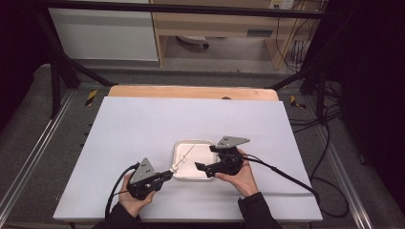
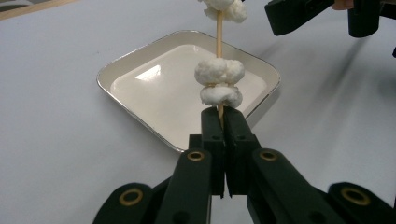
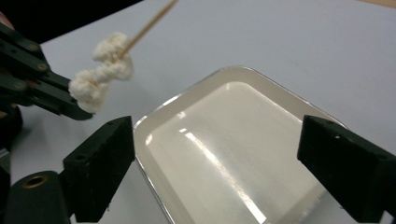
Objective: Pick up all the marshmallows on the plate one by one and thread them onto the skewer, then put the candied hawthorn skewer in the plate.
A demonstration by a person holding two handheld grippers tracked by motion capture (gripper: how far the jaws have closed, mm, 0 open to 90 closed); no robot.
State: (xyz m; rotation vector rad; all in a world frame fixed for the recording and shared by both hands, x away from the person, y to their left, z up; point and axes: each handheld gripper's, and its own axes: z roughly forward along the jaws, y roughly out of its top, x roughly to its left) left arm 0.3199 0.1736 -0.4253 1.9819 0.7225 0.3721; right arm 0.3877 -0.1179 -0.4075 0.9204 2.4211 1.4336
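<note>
High view, surface: a pale grey-white sheet (image 1: 143,138) covers a light wooden table (image 1: 191,91), whose far edge shows beyond it.
High view, room: grey floor with metal rails left and right, black frame bars, a white panel and a wooden shelf unit behind, cables trailing at the right.
High view, dish: a shallow white square tray with rounded corners (image 1: 204,144) sits near the front middle of the sheet, between both hands.
High view, grippers: the left gripper (image 1: 168,174) points at the tray's near left corner; the right gripper (image 1: 205,160) hangs over the tray's right side.
Left gripper view, grip: jaws clenched on the lower end of a thin wooden skewer (image 2: 218,35) carrying white fluffy lumps (image 2: 219,81), standing over the tray (image 2: 116,70).
Right gripper view, grip: the right gripper (image 3: 212,170) is released, jaws spread wide over the tray (image 3: 285,93), nothing between them; the lumps (image 3: 100,77) sit up left, just beside the left gripper's tip.
</note>
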